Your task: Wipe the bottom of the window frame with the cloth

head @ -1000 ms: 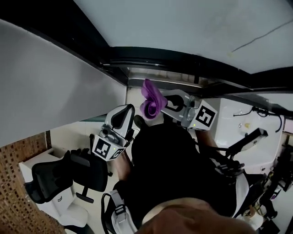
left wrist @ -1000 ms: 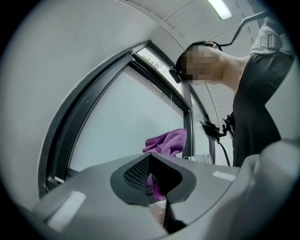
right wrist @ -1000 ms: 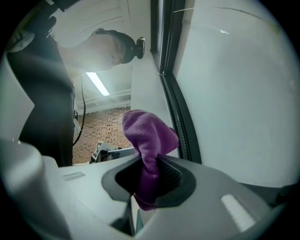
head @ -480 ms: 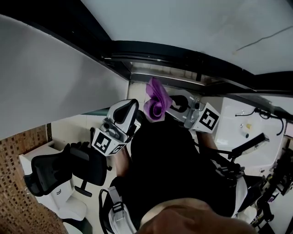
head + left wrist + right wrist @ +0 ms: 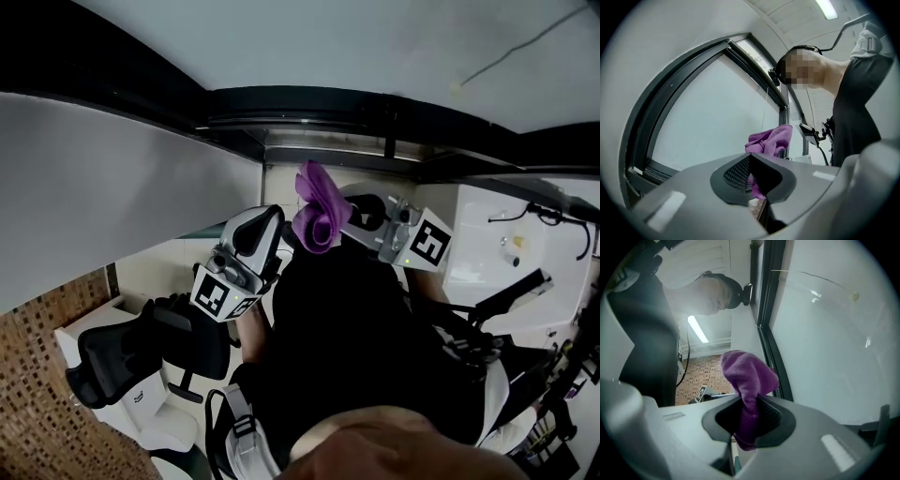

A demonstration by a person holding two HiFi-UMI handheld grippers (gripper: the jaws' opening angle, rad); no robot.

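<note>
— Where is the cloth?
— The purple cloth (image 5: 747, 373) is in the right hand-held gripper (image 5: 747, 423). The jaws are clamped on its lower fold, and the rest bunches up above them.
— And the window frame?
— The dark window frame (image 5: 328, 150) runs just beyond the cloth. The cloth is held up near the bottom rail, but I can't tell whether it touches.
— And the other hand-held gripper?
— The left hand-held gripper (image 5: 752, 183) is held up beside it. Its jaws are drawn together with only a sliver between them, and they hold nothing.
— Anything below?
— A black office chair (image 5: 122, 356) stands on the floor at lower left.
</note>
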